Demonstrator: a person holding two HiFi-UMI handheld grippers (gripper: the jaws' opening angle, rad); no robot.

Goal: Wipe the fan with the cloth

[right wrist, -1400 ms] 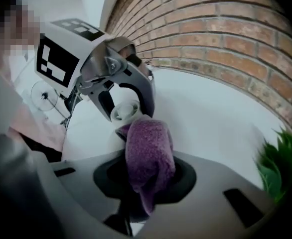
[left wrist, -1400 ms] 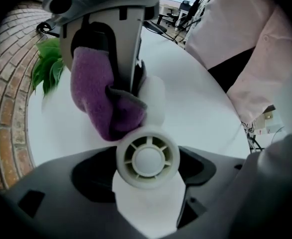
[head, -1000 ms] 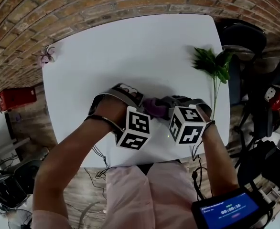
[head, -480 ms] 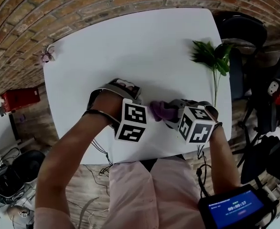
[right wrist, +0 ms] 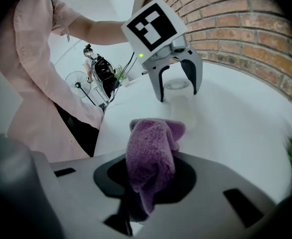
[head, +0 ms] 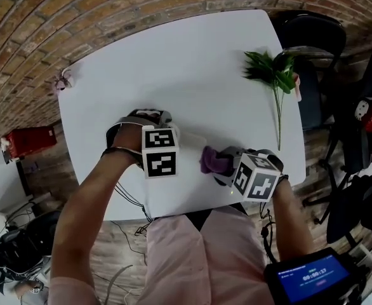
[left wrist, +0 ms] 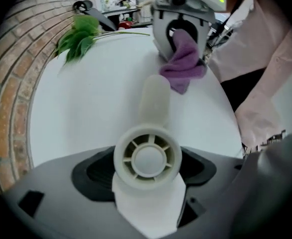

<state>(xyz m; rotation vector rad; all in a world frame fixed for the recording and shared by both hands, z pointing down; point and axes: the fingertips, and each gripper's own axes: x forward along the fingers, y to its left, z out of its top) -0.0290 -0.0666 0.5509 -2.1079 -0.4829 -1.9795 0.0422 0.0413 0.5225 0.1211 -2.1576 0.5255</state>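
A small white fan [left wrist: 154, 97] with a round hub and flat blades is clamped at the hub by my left gripper [left wrist: 147, 169], which is shut on it. From the right gripper view the fan [right wrist: 182, 106] rests low on the white table [head: 173, 62] between the left gripper's fingers [right wrist: 159, 86]. My right gripper [right wrist: 151, 183] is shut on a bunched purple cloth [right wrist: 152, 156]. In the head view the cloth [head: 214, 161] sits a short gap to the right of the fan, not touching it. The right gripper [left wrist: 183, 54] faces the left one.
A green leafy sprig [head: 272, 75] lies at the table's far right. A small pink object [head: 63, 78] sits at the far left corner. A black chair [head: 313, 37] stands beyond the right edge, and a red box [head: 24, 138] lies on the floor at left. The person's lap meets the near edge.
The two grippers have drawn apart: the left one with the fan shifted left, the right one with the cloth shifted right and nearer. The cloth no longer meets the fan.
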